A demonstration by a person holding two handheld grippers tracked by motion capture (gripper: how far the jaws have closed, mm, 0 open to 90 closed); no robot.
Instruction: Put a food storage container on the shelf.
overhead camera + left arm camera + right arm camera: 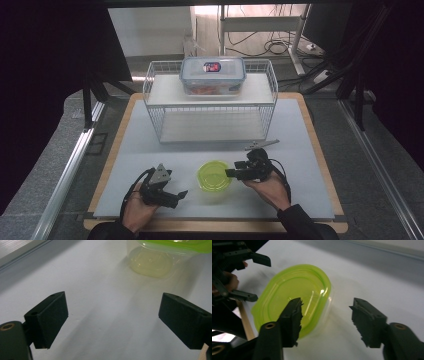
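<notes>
A small clear container with a lime-green lid (215,176) sits on the white mat near the front of the table. My left gripper (176,195) rests just left of it, held low, jaws wide apart and empty; its own view shows the container's clear base (152,263) ahead to the right. My right gripper (231,173) hovers at the container's right rim, open, one jaw over the lid (294,297) and the other over bare mat. My left gripper (254,277) appears beyond the container in the right gripper view.
A white wire rack (210,102) stands at the back of the mat, with a blue-lidded clear box (212,75) on its top shelf. A metal clip or tongs (261,145) lies on the mat behind my right hand. The table's wooden edge (115,145) frames the mat.
</notes>
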